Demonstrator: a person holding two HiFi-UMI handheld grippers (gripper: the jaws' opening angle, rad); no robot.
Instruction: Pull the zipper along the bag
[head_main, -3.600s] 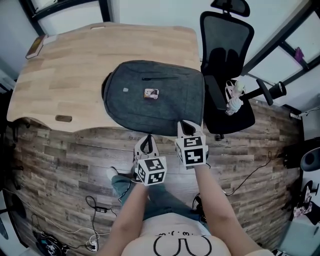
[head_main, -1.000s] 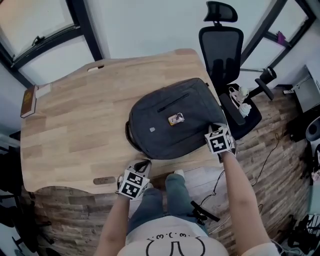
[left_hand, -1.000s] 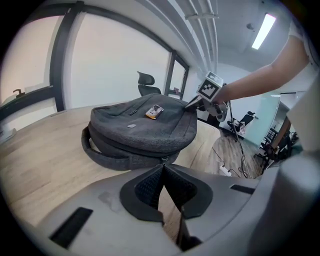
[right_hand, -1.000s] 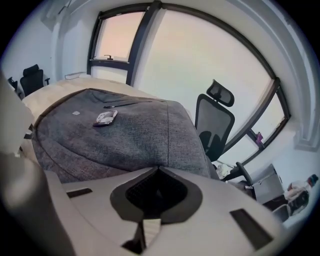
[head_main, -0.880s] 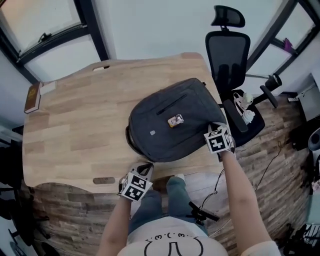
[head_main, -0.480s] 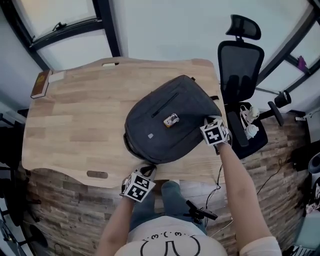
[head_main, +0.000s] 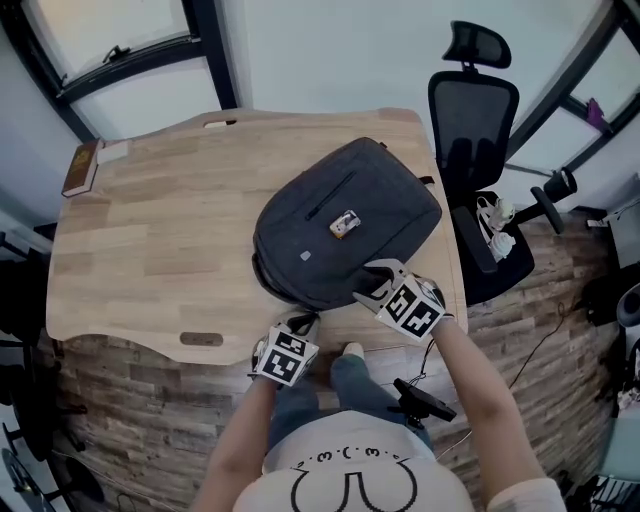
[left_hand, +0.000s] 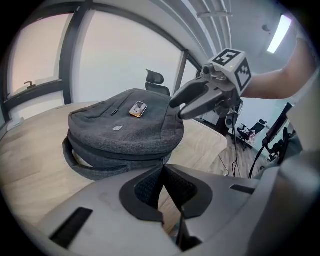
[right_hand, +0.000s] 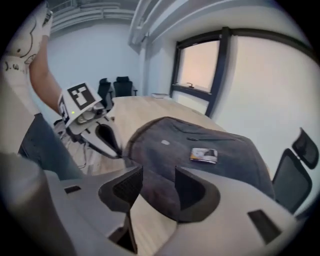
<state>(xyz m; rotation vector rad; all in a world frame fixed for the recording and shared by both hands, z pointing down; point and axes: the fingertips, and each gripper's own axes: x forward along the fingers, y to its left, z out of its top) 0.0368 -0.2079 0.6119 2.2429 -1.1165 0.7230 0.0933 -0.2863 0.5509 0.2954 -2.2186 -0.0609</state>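
Observation:
A dark grey backpack (head_main: 345, 215) lies flat on the wooden table (head_main: 150, 250), with a small badge (head_main: 343, 224) on its top. My left gripper (head_main: 305, 322) is shut, its tips at the bag's near edge by the zipper seam (left_hand: 163, 159). Whether it pinches the pull I cannot tell. My right gripper (head_main: 372, 282) is at the bag's near right edge, pointing left. Its jaws are opening, and the bag's rim (right_hand: 165, 200) shows between them untouched. From the left gripper (left_hand: 163, 167) I see the right gripper (left_hand: 182, 102) over the bag (left_hand: 125, 130). From the right gripper (right_hand: 158, 175) I see the left gripper (right_hand: 112, 147).
A black office chair (head_main: 472, 110) stands off the table's right end. A book (head_main: 80, 168) lies at the far left corner. A carry handle (left_hand: 75, 160) loops from the bag's left side. Cables and a black device (head_main: 425, 398) lie on the wood floor by the person's legs.
The right gripper has left the bag's right side and come round to its near edge, with its jaws now apart. The left gripper stays shut at the near edge.

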